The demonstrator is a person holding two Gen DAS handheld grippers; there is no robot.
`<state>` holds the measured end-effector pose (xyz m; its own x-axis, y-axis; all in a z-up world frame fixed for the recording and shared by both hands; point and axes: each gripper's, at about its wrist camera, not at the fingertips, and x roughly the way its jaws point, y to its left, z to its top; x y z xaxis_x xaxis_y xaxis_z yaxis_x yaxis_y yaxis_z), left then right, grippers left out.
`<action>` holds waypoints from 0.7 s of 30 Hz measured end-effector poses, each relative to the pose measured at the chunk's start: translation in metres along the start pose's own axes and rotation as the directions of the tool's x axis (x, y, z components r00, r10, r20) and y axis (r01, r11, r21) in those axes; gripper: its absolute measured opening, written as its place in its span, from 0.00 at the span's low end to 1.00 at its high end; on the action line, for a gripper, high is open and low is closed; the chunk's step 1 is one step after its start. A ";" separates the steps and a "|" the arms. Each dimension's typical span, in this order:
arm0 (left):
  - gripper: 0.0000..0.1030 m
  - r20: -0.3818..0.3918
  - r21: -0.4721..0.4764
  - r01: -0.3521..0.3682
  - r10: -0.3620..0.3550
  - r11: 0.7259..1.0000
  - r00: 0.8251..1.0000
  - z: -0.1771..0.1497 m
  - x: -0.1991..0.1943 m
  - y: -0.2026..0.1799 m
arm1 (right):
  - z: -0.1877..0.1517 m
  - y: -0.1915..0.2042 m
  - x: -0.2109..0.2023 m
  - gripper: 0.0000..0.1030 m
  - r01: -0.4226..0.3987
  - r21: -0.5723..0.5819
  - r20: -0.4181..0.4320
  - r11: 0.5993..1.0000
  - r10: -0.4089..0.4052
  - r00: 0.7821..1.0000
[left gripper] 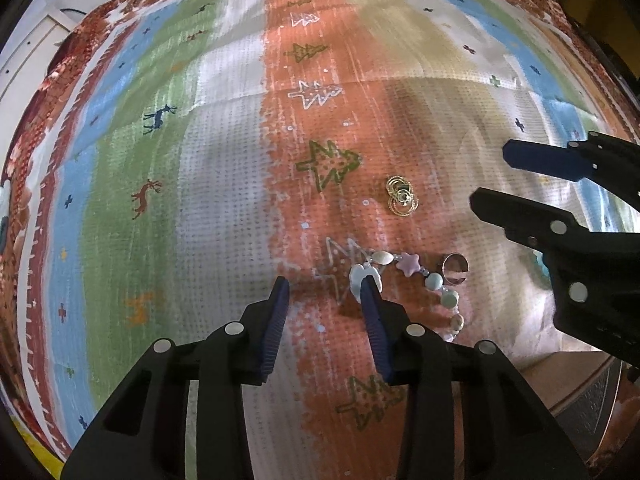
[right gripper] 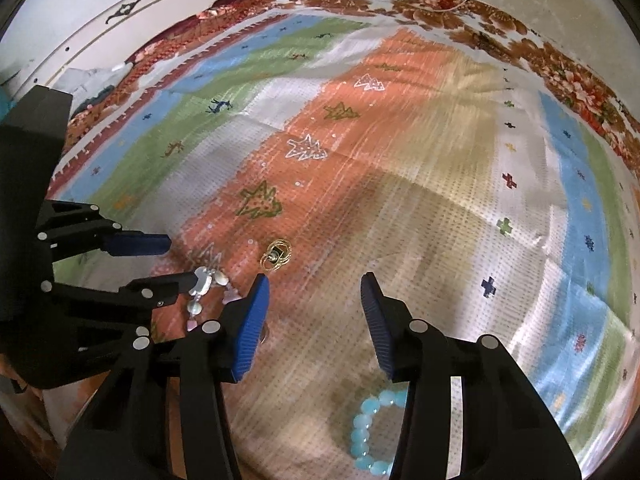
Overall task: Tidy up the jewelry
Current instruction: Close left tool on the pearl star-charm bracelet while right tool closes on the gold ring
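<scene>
A shell-and-star bead bracelet (left gripper: pixel 416 276) lies on the patterned cloth (left gripper: pixel 224 184). My left gripper (left gripper: pixel 325 288) is open, its right finger right by the bracelet's white shell end. A gold earring (left gripper: pixel 402 196) lies just beyond, and a metal ring (left gripper: pixel 454 269) sits right of the bracelet. My right gripper (right gripper: pixel 314 284) is open and empty over the cloth. A light-blue bead bracelet (right gripper: pixel 370 436) lies below it. The earring (right gripper: pixel 276 258) and the shell bracelet (right gripper: pixel 204 284) also show in the right wrist view.
The cloth covers a bed-like surface with a floral border (right gripper: pixel 440 8). A white wall panel (right gripper: pixel 120 28) stands behind at the left. The right gripper (left gripper: pixel 496 178) reaches in at the right of the left wrist view.
</scene>
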<state>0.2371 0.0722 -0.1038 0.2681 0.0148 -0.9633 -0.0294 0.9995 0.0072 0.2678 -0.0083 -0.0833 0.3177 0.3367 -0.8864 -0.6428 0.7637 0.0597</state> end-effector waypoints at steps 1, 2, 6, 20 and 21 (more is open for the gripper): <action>0.36 0.000 0.000 0.000 0.000 1.000 1.000 0.000 0.000 -0.001 | 0.001 0.000 0.002 0.46 0.000 -0.004 -0.004 1.000 0.000 1.000; 0.36 0.001 0.001 0.001 -0.001 1.000 1.000 0.001 0.000 -0.001 | 0.002 0.001 0.004 0.46 0.000 -0.007 -0.007 1.000 0.000 1.000; 0.36 -0.002 -0.008 0.020 -0.020 1.000 1.000 0.001 0.000 0.000 | 0.007 0.003 0.008 0.46 -0.003 -0.018 -0.011 1.000 0.003 1.000; 0.36 -0.018 -0.035 0.072 -0.072 0.997 0.997 0.003 0.006 -0.001 | 0.015 0.013 0.023 0.46 -0.017 -0.064 -0.037 0.998 0.014 0.999; 0.36 -0.020 -0.042 0.082 -0.083 0.996 0.996 0.004 0.007 0.000 | 0.016 0.013 0.024 0.46 -0.017 -0.063 -0.038 0.998 0.015 0.999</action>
<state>0.2424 0.0721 -0.1095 0.2501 -0.0690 -0.9657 -0.0480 0.9953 -0.0836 0.2787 0.0184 -0.0963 0.2812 0.3268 -0.9023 -0.6909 0.7215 0.0460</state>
